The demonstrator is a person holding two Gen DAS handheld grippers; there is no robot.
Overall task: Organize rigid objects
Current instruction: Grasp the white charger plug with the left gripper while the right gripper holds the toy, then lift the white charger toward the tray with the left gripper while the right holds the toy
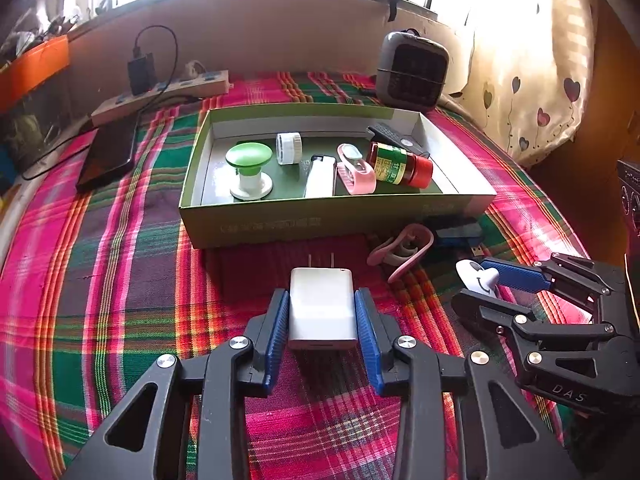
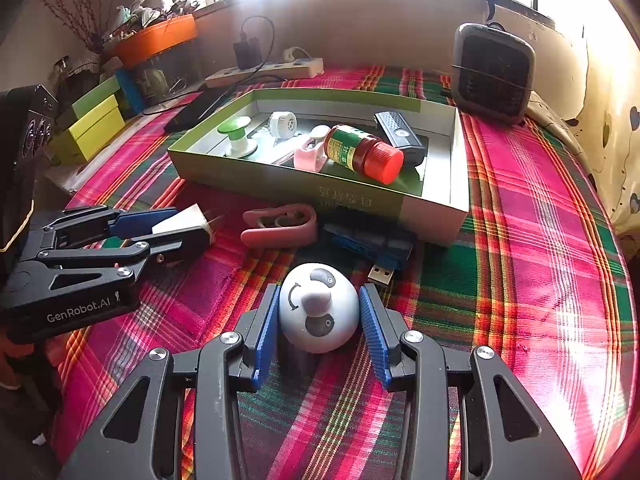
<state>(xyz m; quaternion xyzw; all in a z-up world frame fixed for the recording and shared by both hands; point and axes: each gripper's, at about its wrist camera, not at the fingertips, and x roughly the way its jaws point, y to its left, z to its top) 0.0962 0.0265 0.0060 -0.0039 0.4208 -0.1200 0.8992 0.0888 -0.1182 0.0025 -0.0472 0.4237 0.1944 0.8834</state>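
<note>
- The white charger (image 1: 322,308) sits low in the middle of the left wrist view, on the plaid cloth (image 1: 120,280), with its two metal prongs pointing up at the box (image 1: 320,220).
- Your left gripper (image 1: 322,320) has its blue fingers (image 1: 278,320) right against both sides of the charger. They look clenched on it. Squeeze evenly so it does not twist.
- Lift it straight up first, so the prongs clear the near wall of the box.
- Set it down in the bare spot at the lower left inside the box, beside the green knob (image 1: 249,170). Keep off the lighter (image 1: 320,176) and the red-capped bottle (image 1: 400,164).
- Your right gripper (image 2: 318,320) is low in the middle of the right wrist view, around the white panda toy (image 2: 318,306). I think its fingers are holding the toy, but the right pad may have a tiny gap.
- The toy is round and could slip, so hold it near its widest part.
- The pink clip (image 2: 280,226) and the blue USB stick (image 2: 372,248) wait just in front of the box. Do not bump them as you lift.
</note>
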